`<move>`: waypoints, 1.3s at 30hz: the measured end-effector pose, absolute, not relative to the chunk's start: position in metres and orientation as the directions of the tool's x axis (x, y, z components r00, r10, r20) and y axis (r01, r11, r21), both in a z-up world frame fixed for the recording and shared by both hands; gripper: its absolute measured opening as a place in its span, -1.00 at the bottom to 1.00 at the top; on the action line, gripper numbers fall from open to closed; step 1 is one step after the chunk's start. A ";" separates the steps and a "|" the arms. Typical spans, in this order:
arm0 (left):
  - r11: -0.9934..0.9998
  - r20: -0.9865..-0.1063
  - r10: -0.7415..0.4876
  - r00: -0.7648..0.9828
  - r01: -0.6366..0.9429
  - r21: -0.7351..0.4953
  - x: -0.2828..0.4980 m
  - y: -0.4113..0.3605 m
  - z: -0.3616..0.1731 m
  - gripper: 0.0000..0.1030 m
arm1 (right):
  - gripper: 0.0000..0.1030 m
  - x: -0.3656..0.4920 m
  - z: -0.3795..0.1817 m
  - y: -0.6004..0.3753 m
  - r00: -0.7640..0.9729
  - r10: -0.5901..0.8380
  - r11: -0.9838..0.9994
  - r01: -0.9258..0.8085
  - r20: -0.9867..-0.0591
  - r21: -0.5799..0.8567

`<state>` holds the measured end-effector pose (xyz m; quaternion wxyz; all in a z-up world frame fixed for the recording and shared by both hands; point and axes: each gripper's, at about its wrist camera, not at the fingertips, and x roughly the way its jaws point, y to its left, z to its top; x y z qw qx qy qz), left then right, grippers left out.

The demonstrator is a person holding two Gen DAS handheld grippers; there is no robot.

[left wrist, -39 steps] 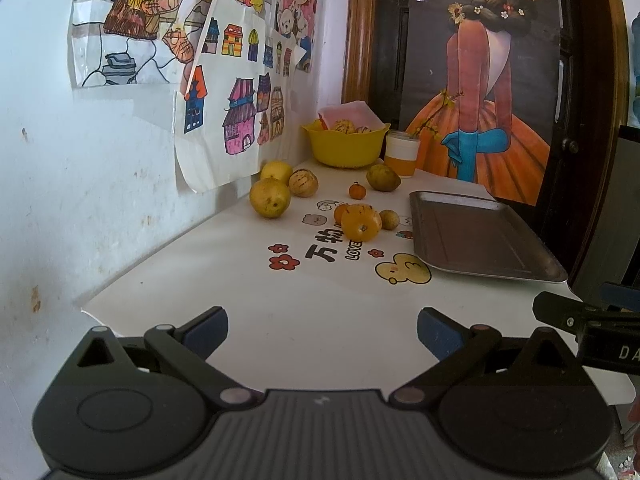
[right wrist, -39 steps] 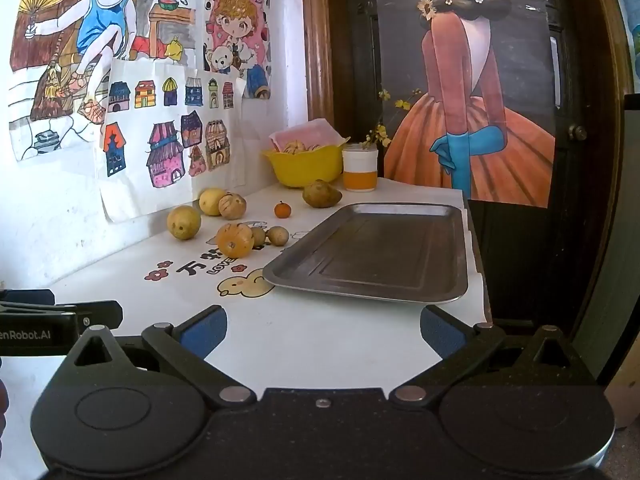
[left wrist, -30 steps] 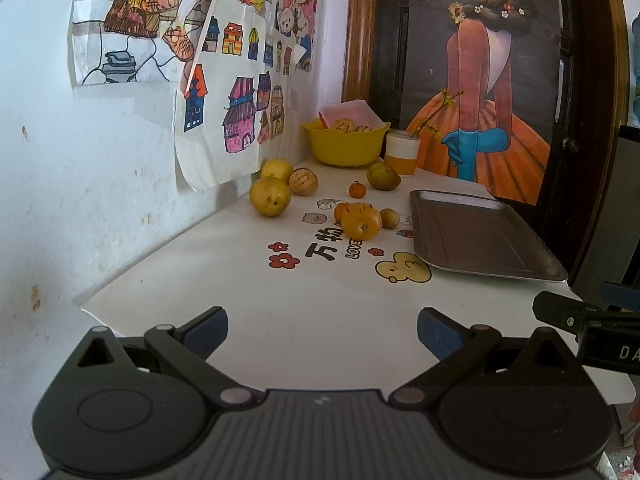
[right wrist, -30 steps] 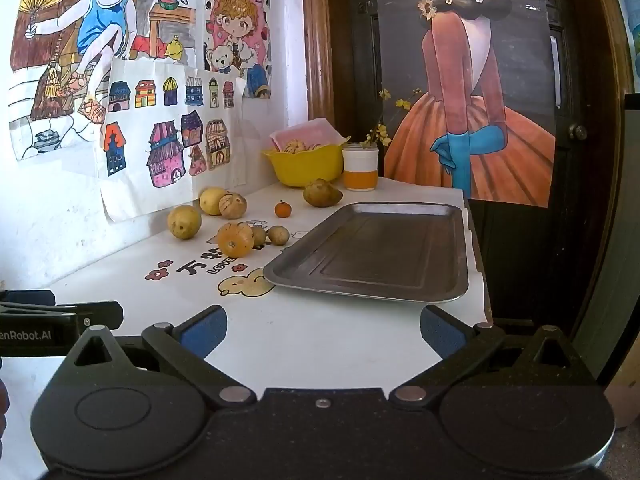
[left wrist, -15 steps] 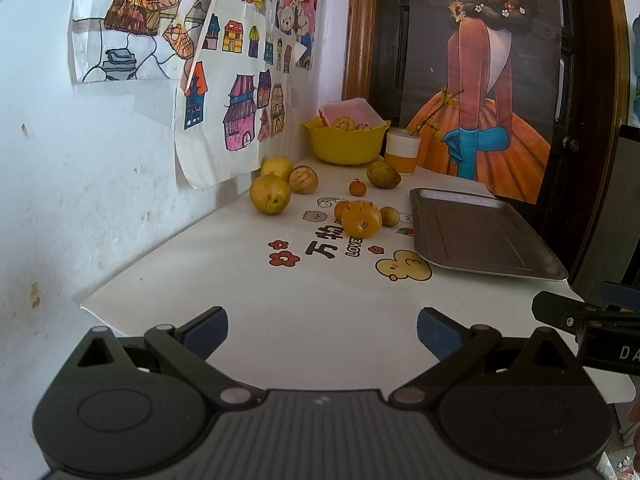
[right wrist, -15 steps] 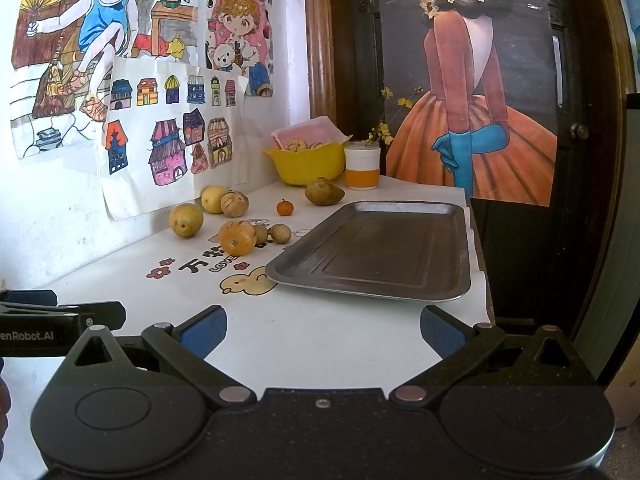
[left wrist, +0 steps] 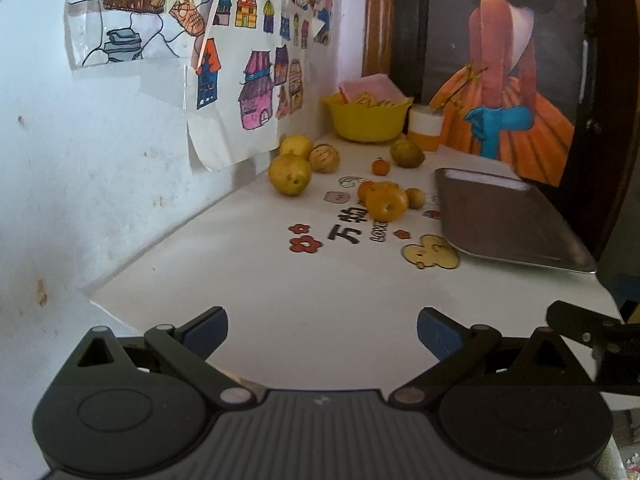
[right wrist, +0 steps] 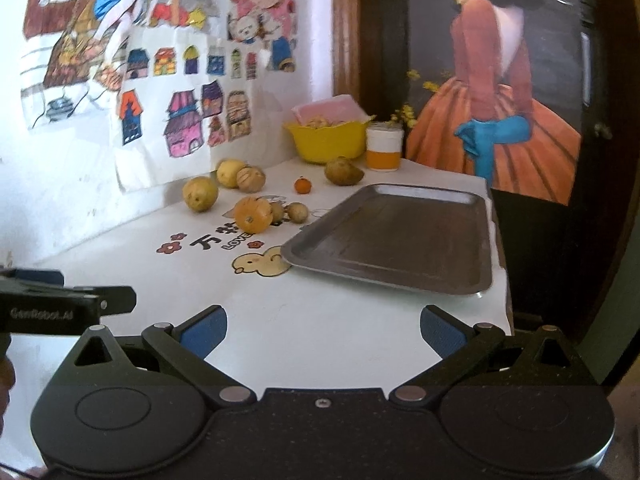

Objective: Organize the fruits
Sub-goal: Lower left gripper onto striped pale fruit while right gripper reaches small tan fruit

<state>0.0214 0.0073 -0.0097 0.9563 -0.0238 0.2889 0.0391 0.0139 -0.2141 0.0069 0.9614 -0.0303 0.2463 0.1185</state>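
The left gripper (left wrist: 322,330) hangs over the near edge of a white table (left wrist: 280,300), and its two blue-tipped fingers (left wrist: 206,330) are spread wide with nothing between them. The right gripper (right wrist: 323,330) is beside it over the near right part of the table, and it is spread wide and holds nothing too. In the right view the side of the left gripper shows at the left edge, and it has blurry white letters that look like "GenRobot.AI". The fruits sit in the middle and far left of the table. A big orange fruit (right wrist: 252,215) is nearest, with two small brownish fruits (right wrist: 298,212) touching or just beside it on its right. Farther left, near the wall, are a yellow fruit (right wrist: 200,194), another yellow fruit (right wrist: 230,173) and a tan striped fruit (right wrist: 251,178) close together. A tiny orange fruit (right wrist: 303,185) and a brown-green fruit (right wrist: 343,171) lie farther back. A dark metal tray (right wrist: 400,236) lies on the right side with no fruit on it. The table has big black Chinese writing (left wrist: 347,226) on it, and below that the letters "LOVE" (right wrist: 236,242), with red flowers and a yellow duck picture. At the far end stand a yellow bowl (right wrist: 328,140) and a white and orange cup (right wrist: 384,146). Coloured drawings of little houses (right wrist: 184,120) hang on the left wall.
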 end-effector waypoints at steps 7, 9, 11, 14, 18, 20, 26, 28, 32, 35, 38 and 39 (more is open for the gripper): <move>0.994 -0.566 0.052 0.823 -0.099 -0.053 0.058 0.028 0.014 0.99 | 0.99 0.054 0.025 -0.210 0.789 0.315 0.926 -0.378 -0.528 -0.012; 0.995 -0.566 0.034 0.824 -0.081 -0.058 0.070 0.031 0.021 0.99 | 0.99 0.068 0.030 -0.207 0.773 0.335 0.910 -0.415 -0.538 -0.029; 0.996 -0.571 0.010 0.821 -0.058 -0.066 0.083 0.033 0.027 0.99 | 0.99 0.080 0.035 -0.202 0.766 0.350 0.890 -0.452 -0.539 -0.065; 0.994 -0.595 -0.037 0.803 -0.030 -0.102 0.105 0.036 0.031 0.99 | 0.99 0.100 0.039 -0.196 0.741 0.391 0.843 -0.526 -0.546 -0.111; 0.987 -0.612 -0.092 0.786 -0.011 -0.163 0.134 0.035 0.032 0.99 | 0.99 0.132 0.046 -0.193 0.711 0.419 0.791 -0.591 -0.564 -0.158; 0.978 -0.599 -0.145 0.787 0.023 -0.207 0.148 0.033 0.033 0.99 | 0.99 0.150 0.048 -0.195 0.709 0.418 0.776 -0.604 -0.568 -0.183; 0.966 -0.600 -0.207 0.773 0.063 -0.252 0.189 0.019 0.029 0.99 | 0.99 0.210 0.045 -0.203 0.664 0.446 0.720 -0.665 -0.600 -0.201; 0.968 -0.618 -0.201 0.760 0.058 -0.244 0.201 0.015 0.022 0.99 | 0.98 0.227 0.039 -0.206 0.646 0.468 0.700 -0.687 -0.603 -0.193; 0.975 -0.661 -0.173 0.731 0.030 -0.222 0.221 0.008 0.002 0.96 | 0.86 0.255 0.020 -0.207 0.600 0.500 0.657 -0.733 -0.625 -0.178; 0.973 -0.680 -0.189 0.708 0.041 -0.227 0.232 0.005 -0.008 0.89 | 0.77 0.267 0.009 -0.202 0.573 0.515 0.621 -0.762 -0.637 -0.183; 0.971 -0.685 -0.202 0.700 0.052 -0.233 0.241 0.002 -0.013 0.79 | 0.70 0.272 0.001 -0.194 0.547 0.536 0.579 -0.792 -0.642 -0.191; 0.970 -0.688 -0.207 0.696 0.054 -0.236 0.244 0.001 -0.015 0.75 | 0.67 0.273 -0.001 -0.191 0.541 0.540 0.569 -0.799 -0.645 -0.194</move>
